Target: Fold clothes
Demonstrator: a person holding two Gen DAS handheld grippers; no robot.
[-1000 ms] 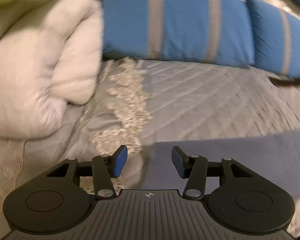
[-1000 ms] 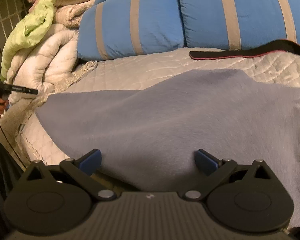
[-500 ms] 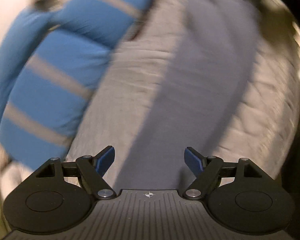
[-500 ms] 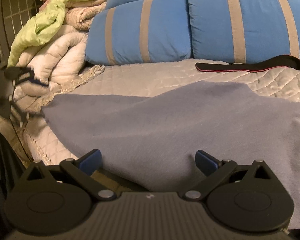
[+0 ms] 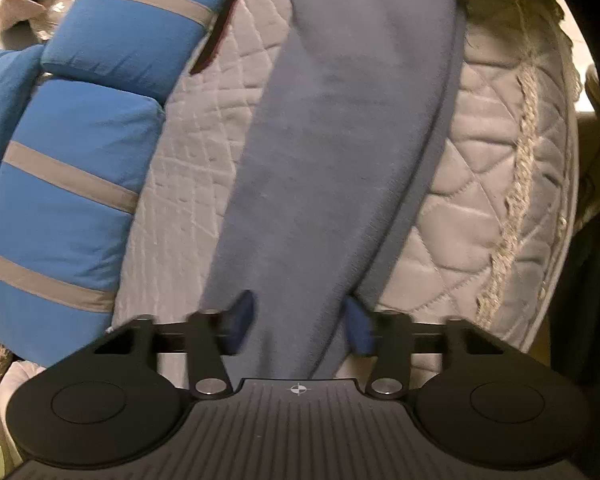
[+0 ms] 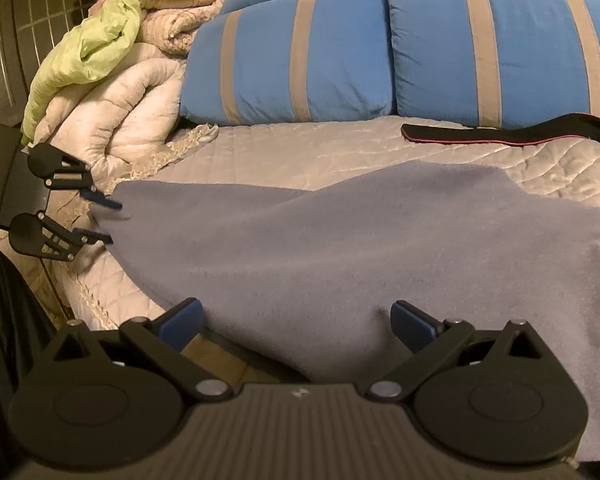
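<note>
Right wrist view: right hand-held gripper is seen with jaws wide apart, nothing clamped; the near hem of the grey-blue fleece cloth lies between and just under the blue pads, at the near edge of the bed. Cloth is judged soft, light, limp and slightly grippy; it will drape and sag when lifted, so it is best pinched at a corner or hem, not mid-panel. Cloth is spread across the bed's near half, some of it hanging over the near edge, with a shallow ridge running toward the right side.

At the bed's left edge, the left hand-held gripper is seen turned on its side at the cloth's left corner. Left wrist view: left hand-held gripper jaws are closing, with a bunched strip of the cloth between the pads; whether the pads already press on it cannot be told, though the fabric fills the gap almost fully. The stitched hem runs away from the right pad.

Farther back, bare quilted bedspread is visible beyond the cloth. A black strip with a pink edge lies near the head of the bed, apart from the cloth. Blue striped pillows stand along the head edge. A pile of white and green bedding is stacked at the far left corner.
</note>
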